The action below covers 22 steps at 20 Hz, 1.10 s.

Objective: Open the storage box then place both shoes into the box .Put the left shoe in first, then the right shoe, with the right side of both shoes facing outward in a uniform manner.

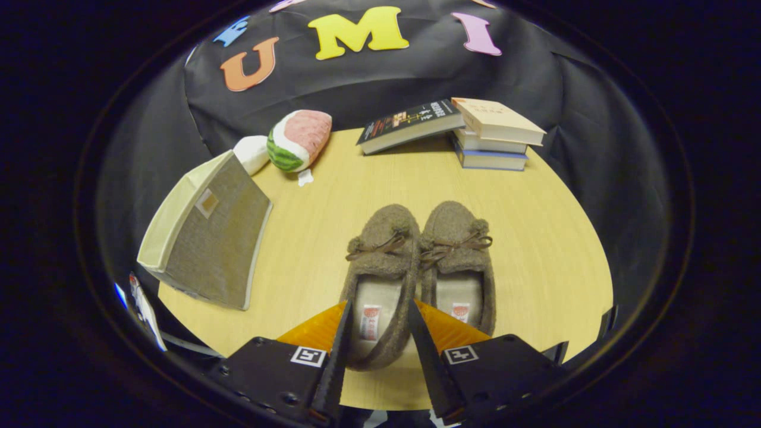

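Two brown fuzzy slippers with bow laces lie side by side on the wooden table [523,249], toes pointing away from me. The left shoe [380,261] has its heel end between my fingers; the right shoe [458,255] lies just beside the right finger. My gripper [379,324] is open, its fingers [342,345] straddling the left shoe's heel without pressing on it. The storage box [208,238], beige fabric with a cream lid, stands off to the left of the shoes, tilted in the view, with its lid shut.
A watermelon-slice plush [297,139] and a white plush [251,153] lie behind the box. A stack of books [493,134] with another book [410,125] leaning on it sits at the table's far side. Bare tabletop lies between box and shoes.
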Motion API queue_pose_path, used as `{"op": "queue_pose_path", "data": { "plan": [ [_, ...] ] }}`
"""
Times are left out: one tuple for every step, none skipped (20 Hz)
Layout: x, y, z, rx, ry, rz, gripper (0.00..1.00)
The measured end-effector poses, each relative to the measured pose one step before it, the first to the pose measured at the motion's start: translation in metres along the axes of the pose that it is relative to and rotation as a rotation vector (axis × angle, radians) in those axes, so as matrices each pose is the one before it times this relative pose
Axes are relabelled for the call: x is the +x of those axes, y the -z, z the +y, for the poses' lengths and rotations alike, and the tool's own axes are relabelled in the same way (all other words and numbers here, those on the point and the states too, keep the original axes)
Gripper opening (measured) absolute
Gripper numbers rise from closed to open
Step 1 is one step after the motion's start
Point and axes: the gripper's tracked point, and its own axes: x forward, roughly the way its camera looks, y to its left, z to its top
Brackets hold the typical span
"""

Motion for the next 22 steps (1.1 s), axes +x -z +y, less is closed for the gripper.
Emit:
{"op": "queue_pose_path", "data": {
  "plan": [
    [0.00311,0.00575,-0.00100,0.01473,0.00321,0.02540,0.56],
    [0.00396,0.00569,-0.00081,0.02371,0.00123,0.02455,0.57],
    [0.00254,0.00021,-0.00143,0.01897,0.00392,0.00986,0.57],
    [-0.00622,0.00012,-0.00858,0.01844,0.02818,0.00398,0.56],
    [0.01624,-0.00078,-0.00072,0.02629,0.01308,0.01047,0.37],
    [0.00427,-0.00047,0.00064,0.02555,-0.00905,0.02228,0.17],
    [0.00326,0.00004,-0.00156,0.01781,0.00613,0.01177,0.20],
    [0.00256,-0.00219,-0.00119,0.01372,0.00274,0.00822,0.23],
    [0.00347,-0.00195,0.00001,0.00902,0.00293,0.00793,0.23],
    [0.00249,-0.00037,-0.00079,0.00445,0.00278,0.00413,0.23],
    [0.00356,-0.00046,-0.00030,0.00280,0.00040,0.00503,0.23],
    [0.00205,0.00070,-0.00024,0.00345,-0.00015,0.00740,0.22],
    [0.00151,-0.00069,-0.00096,-0.00053,0.00308,0.00572,0.23],
    [-0.00121,0.00106,-0.00201,0.00907,0.00857,-0.00244,0.23],
    [0.00078,-0.00086,-0.00018,0.00481,0.00070,0.00620,0.03],
    [-0.00132,-0.00069,0.00001,0.00353,0.00158,-0.00485,0.02],
    [-0.00217,-0.00148,0.00143,0.00188,-0.00404,-0.00093,0.00],
    [-0.00469,-0.00195,0.00257,0.00787,-0.00915,-0.00555,0.00],
    [-0.00448,-0.00284,0.00253,0.00551,-0.01071,-0.00951,0.00],
    [-0.00546,-0.00266,0.00377,0.00687,-0.01651,-0.00928,0.00],
    [-0.00501,-0.00138,0.00500,0.01288,-0.02264,-0.00112,0.00],
    [-0.00404,-0.00173,0.00530,0.01984,-0.02365,0.00250,0.00]
  ]
}}
